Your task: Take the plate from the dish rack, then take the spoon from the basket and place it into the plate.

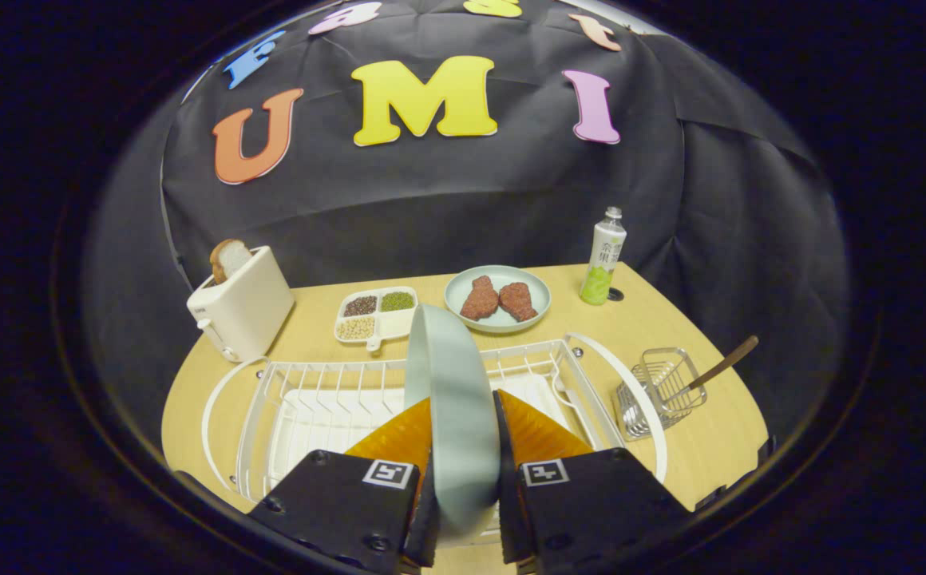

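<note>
One step of the task looks half done. In the gripper view, the gripper [463, 447] has its jaws closed on the pale plate [453, 399], which stands on edge between them above the white dish rack [311, 399]; whether its lower rim has cleared the rack is hidden by the jaws. Setting the plate on the worktop [670, 319] is still to come. The spoon [720, 366] waits in the wire basket [662, 391], just right of the rack: the handle shows, the bowl is hard to make out.

Pale plate [449, 391] upright on edge over white rack [311, 399] — spoon [720, 366] in basket [661, 390].
</note>
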Action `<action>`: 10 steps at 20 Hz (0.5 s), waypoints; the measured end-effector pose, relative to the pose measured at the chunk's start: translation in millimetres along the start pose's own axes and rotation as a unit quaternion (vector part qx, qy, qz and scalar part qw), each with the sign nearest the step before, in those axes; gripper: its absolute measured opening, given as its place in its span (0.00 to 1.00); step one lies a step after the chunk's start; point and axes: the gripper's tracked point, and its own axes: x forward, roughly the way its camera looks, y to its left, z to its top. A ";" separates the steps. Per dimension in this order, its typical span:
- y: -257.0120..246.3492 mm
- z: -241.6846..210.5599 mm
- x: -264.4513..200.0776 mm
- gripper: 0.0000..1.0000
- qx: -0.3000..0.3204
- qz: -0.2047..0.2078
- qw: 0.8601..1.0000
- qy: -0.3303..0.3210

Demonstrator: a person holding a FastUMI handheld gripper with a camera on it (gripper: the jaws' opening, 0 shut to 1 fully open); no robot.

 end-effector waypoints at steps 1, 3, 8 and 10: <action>0.3 3.4 -1.7 0.35 -0.007 -0.011 1.000 -0.003; -0.1 10.2 -4.9 0.34 -0.014 -0.036 0.999 -0.009; -6.7 16.1 -6.6 0.32 -0.003 -0.072 0.997 -0.003; -9.1 19.0 -8.3 0.32 0.002 -0.084 0.996 0.005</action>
